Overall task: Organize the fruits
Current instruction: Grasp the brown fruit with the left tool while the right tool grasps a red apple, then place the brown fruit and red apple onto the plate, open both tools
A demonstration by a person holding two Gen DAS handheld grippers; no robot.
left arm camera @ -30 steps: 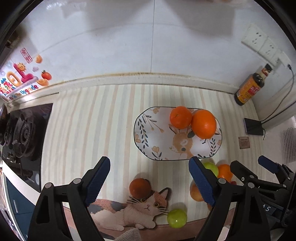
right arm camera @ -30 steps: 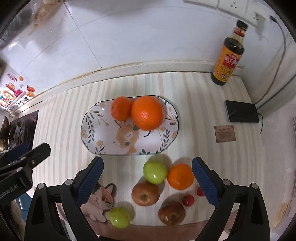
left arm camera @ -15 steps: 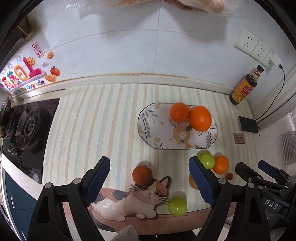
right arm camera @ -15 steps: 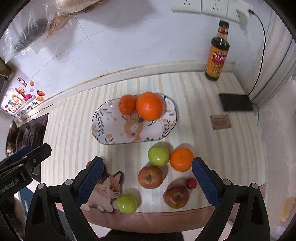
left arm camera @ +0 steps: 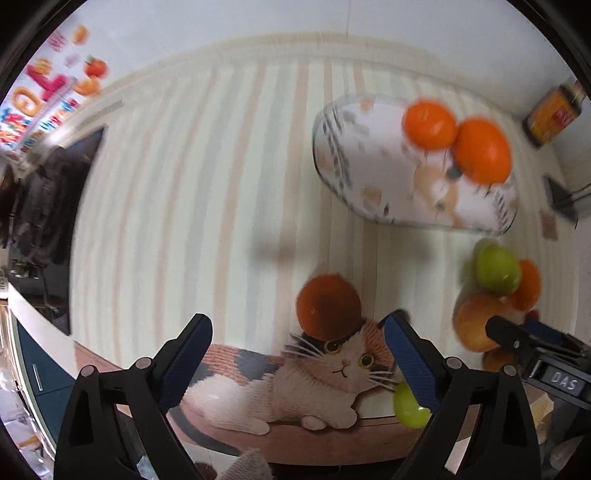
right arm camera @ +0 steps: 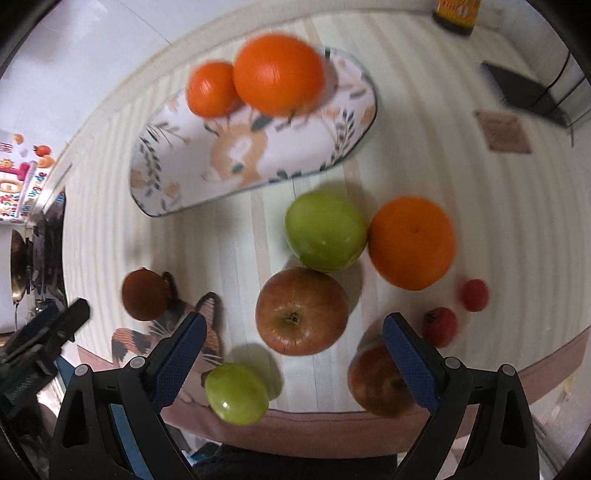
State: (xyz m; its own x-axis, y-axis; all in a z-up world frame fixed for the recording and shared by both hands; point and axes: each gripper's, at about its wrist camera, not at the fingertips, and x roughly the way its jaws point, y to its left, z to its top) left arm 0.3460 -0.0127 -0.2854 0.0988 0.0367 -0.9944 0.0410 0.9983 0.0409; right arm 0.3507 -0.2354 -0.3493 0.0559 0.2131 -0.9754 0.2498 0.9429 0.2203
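We held left gripper [left arm camera: 297, 349] jaws wide, just widening, empty | right gripper [right arm camera: 293, 349] jaws wide, empty, over red apple [right arm camera: 302, 311] | two oranges [right arm camera: 279, 74] on plate [right arm camera: 155, 184] | remaining fruit on bench [right arm camera: 498, 221]

Four oranges [right arm camera: 412, 242], two green apples [right arm camera: 325, 230], two red apples [right arm camera: 301, 310], one plate [right arm camera: 177, 162].

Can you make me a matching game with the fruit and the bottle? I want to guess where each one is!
Things:
1. big orange
2. red apple
3. small green fruit
4. sauce bottle

Places:
A. at the near edge of the counter, beside the cat picture
B. at the back, by the wall
C. on the plate
D. on the counter, just in front of the big green apple

Pairs: 1-C, 2-D, 3-A, 4-B
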